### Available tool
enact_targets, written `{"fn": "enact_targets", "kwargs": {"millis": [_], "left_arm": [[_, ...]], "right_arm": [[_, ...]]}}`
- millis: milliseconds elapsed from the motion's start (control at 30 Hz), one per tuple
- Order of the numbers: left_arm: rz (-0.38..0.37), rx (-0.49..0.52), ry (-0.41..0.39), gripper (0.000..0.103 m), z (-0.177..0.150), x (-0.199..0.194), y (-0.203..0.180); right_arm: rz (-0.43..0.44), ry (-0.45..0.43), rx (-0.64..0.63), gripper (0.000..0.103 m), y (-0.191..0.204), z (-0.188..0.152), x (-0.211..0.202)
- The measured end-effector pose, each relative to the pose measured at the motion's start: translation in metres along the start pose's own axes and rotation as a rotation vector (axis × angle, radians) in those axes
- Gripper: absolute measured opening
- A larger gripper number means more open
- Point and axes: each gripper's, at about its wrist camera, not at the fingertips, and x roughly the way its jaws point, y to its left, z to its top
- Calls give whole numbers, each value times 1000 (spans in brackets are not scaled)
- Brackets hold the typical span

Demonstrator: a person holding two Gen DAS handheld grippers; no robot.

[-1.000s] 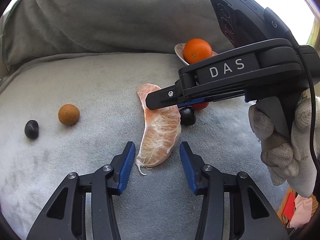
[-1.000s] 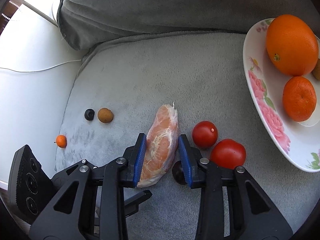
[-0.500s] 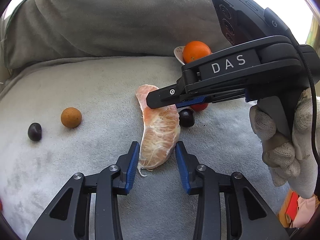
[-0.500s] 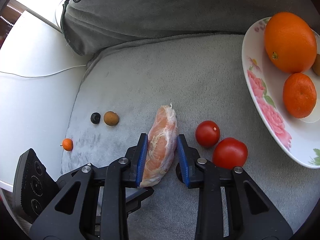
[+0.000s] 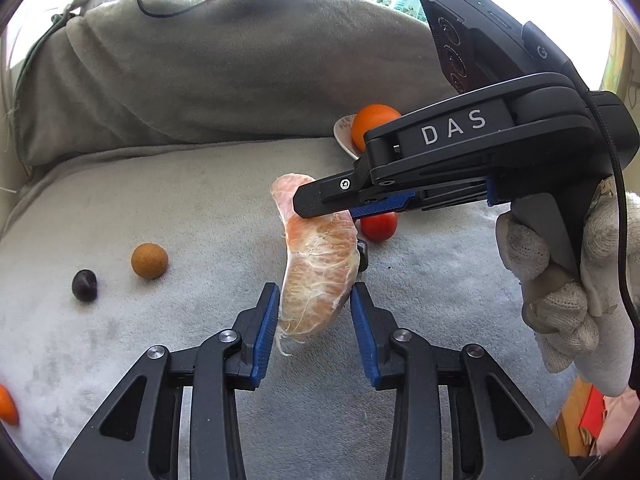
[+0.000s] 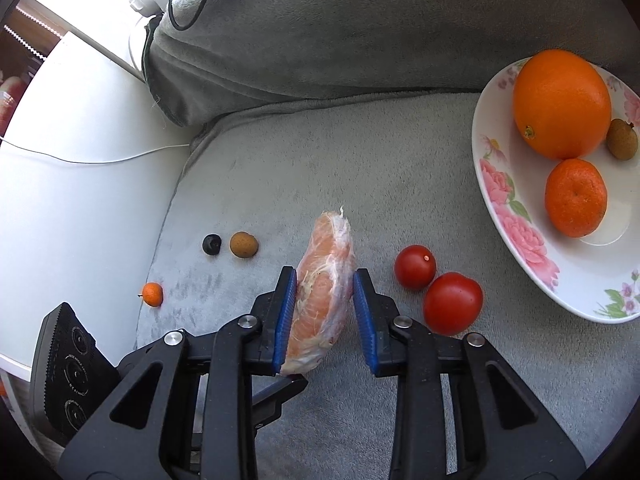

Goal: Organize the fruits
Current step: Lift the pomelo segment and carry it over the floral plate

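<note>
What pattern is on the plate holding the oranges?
The plate is white with pink roses and green leaves around its rim, clearest in the right wrist view.

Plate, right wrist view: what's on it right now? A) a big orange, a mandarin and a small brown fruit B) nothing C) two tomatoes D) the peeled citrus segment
A: the plate holds a big orange, a mandarin and a small brown fruit.

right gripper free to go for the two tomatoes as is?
Probably not: the right gripper is shut on the pomelo segment, which the left gripper also brackets. The tomatoes lie unobstructed beside it.
</note>
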Motion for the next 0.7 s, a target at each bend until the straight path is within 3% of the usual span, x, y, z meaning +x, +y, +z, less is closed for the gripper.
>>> {"fn": "enact_targets", "kwargs": {"millis": [700], "left_arm": [[-94,110,-41,34,29,18,-62]], "right_arm": [[-16,-127,85,30,-63,-5,-82]]}}
